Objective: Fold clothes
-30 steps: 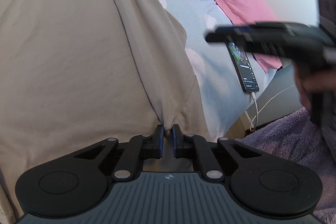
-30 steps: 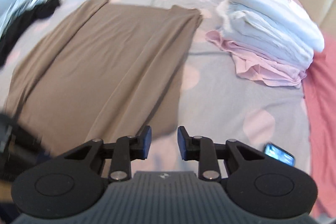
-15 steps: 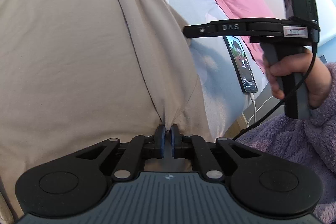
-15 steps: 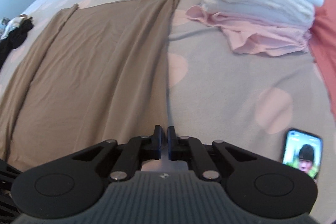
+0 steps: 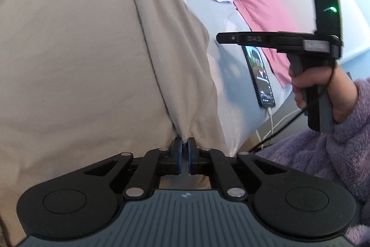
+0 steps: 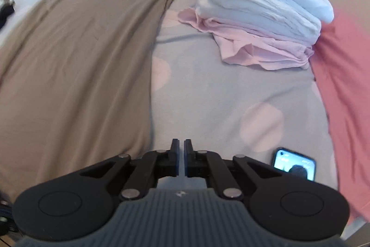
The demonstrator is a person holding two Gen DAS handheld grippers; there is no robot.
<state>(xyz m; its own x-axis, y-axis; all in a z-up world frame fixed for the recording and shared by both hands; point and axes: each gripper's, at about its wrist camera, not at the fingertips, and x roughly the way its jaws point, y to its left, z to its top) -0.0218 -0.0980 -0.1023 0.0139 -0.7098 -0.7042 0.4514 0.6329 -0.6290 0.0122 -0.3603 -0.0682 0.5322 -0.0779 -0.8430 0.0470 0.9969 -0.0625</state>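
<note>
Between left gripper [image 5: 184, 147] fingers: beige garment [image 5: 81, 50] hem pinched; right gripper [image 6: 181, 147] closed, empty.

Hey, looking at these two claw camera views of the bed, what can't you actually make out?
- Left wrist view: the tan garment runs off the top and left edges; its full shape is hidden.
- Right wrist view: the phone is half hidden behind the right claw; its screen is blurred.
- Right wrist view: a dark item is cut off at the left edge.
- Right wrist view: the folded stack's individual pieces can't be counted.
</note>
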